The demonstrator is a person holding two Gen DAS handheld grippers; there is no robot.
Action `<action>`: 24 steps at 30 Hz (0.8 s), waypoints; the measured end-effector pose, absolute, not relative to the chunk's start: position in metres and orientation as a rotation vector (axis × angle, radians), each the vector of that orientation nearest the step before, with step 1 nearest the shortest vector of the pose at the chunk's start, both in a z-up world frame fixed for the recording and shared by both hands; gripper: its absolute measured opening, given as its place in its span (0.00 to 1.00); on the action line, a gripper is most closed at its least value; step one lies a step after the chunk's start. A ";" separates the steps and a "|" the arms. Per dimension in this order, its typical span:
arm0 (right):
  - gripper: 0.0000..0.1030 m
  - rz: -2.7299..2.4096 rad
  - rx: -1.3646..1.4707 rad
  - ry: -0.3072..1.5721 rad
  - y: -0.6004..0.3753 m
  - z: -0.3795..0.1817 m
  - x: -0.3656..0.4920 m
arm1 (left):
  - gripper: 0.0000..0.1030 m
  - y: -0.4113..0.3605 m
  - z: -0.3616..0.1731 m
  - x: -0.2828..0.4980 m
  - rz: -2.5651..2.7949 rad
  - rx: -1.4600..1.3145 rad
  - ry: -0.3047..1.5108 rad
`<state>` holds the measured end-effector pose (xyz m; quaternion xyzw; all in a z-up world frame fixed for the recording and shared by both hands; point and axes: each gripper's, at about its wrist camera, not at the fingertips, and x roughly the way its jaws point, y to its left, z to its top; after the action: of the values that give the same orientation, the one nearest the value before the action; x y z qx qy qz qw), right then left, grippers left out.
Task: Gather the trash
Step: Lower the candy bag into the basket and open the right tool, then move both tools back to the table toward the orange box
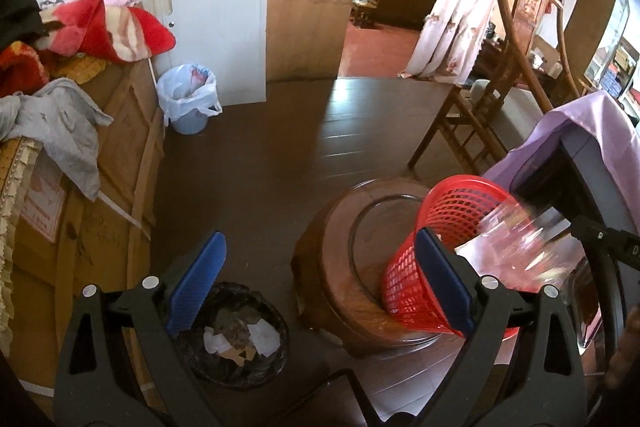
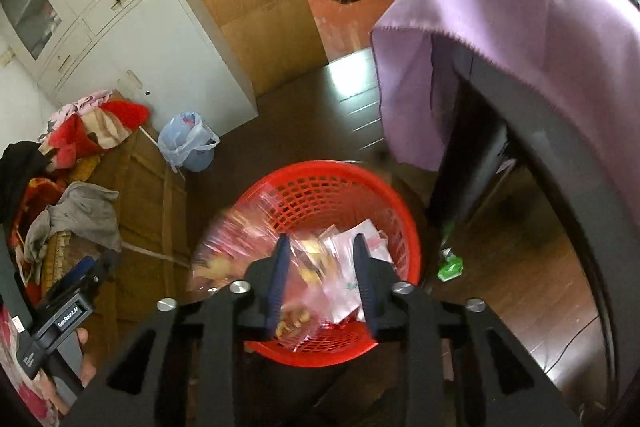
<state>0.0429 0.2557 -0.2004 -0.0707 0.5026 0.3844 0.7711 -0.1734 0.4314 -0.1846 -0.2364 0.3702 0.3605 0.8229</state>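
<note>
Right gripper (image 2: 320, 283) points steeply down over the red basket (image 2: 400, 227); its blue-padded jaws stand partly apart, with clear plastic wrappers (image 2: 340, 291) lying between them. Motion blur hides whether the pads press on the plastic, so a grasp cannot be told. More wrappers, pink and yellow, fill the basket bottom, and a blurred clear bag (image 2: 224, 243) hangs over the basket's left rim.

Left gripper (image 1: 320, 291) has its jaws spread wide and holds nothing. Just below its left finger (image 1: 196, 287) stands a black bin (image 1: 276, 355) on the dark wooden floor (image 1: 260, 167), lined with a dark bag and holding white and brown paper scraps. Behind its right finger (image 1: 440, 283) the red basket (image 1: 404, 291) rests on a round wooden stool (image 1: 340, 287), near the stool's right edge, with the blurred clear bag (image 1: 516, 243) at its rim and the other gripper's black body (image 1: 608, 239) entering from the right.

A green wrapper (image 2: 450, 267) lies on the floor just right of the basket. A purple cloth (image 2: 500, 47) drapes a dark object beside the stool. Farther left, clothes (image 1: 60, 115) and a red blanket (image 1: 116, 31) are heaped on wooden crates. Beyond them a blue pail with a white bag liner (image 1: 188, 99) stands against a white cabinet (image 1: 208, 7), near a wooden chair (image 1: 480, 115) and an open doorway.
</note>
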 end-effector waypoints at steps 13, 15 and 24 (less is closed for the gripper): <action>0.33 0.829 -0.078 1.039 0.215 -0.177 0.050 | 0.89 0.404 -0.170 -0.148 0.717 -0.432 0.794; 0.34 0.834 -0.062 1.020 0.205 -0.168 0.049 | 0.89 0.395 -0.163 -0.143 0.706 -0.413 0.789; 0.37 0.834 0.027 0.943 0.150 -0.134 0.052 | 0.90 0.350 -0.132 -0.119 0.647 -0.320 0.765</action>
<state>0.0521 0.1504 -0.1340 0.0125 0.4408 0.3901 0.8083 -0.1194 0.3503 -0.1321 -0.1528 0.3653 0.3087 0.8648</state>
